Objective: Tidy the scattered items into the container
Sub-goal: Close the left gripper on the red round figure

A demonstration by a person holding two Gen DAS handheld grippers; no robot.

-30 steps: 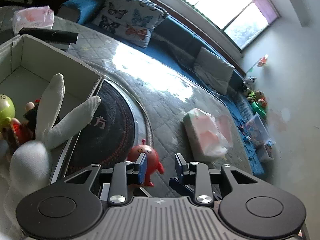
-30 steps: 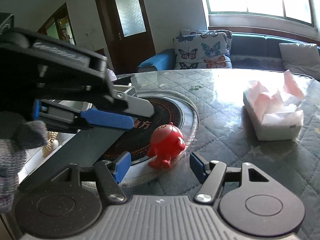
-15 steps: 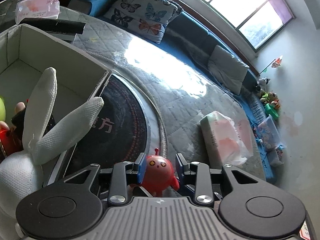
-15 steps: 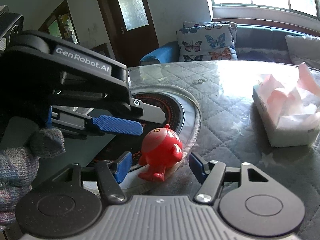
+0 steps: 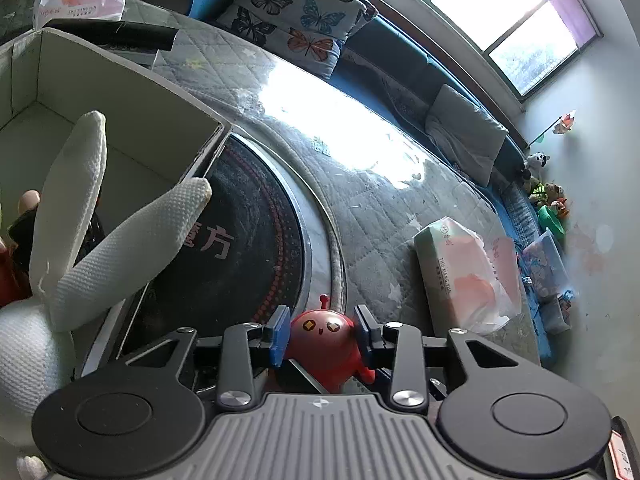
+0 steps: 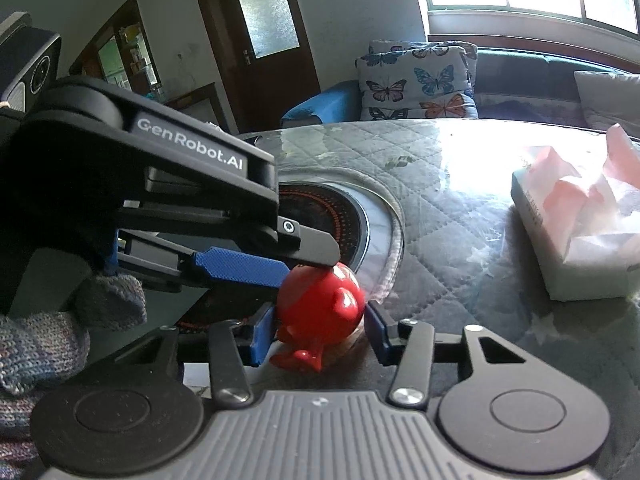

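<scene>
The round table under a grey quilted cover (image 5: 400, 208) takes up most of the view, with a dark glass turntable disc (image 5: 248, 248) in its middle. At 9 o'clock in the left wrist view sits the white open-topped box (image 5: 120, 92), with a white knitted bunny plush (image 5: 80, 240) poking its ears over the near corner. A pink-and-white tissue pack (image 5: 464, 272) lies at 3 o'clock, well apart from the disc, with bare quilt between.

The small glossy red round-bodied figurine (image 5: 320, 340), with a little antenna and stubby feet, stands at the disc's rim. The left gripper (image 5: 321, 330) has its blue pads touching both sides of it, pinching it. The right gripper (image 6: 320, 332) brackets the same toy, jaws spread, a gap showing on the right side.
</scene>
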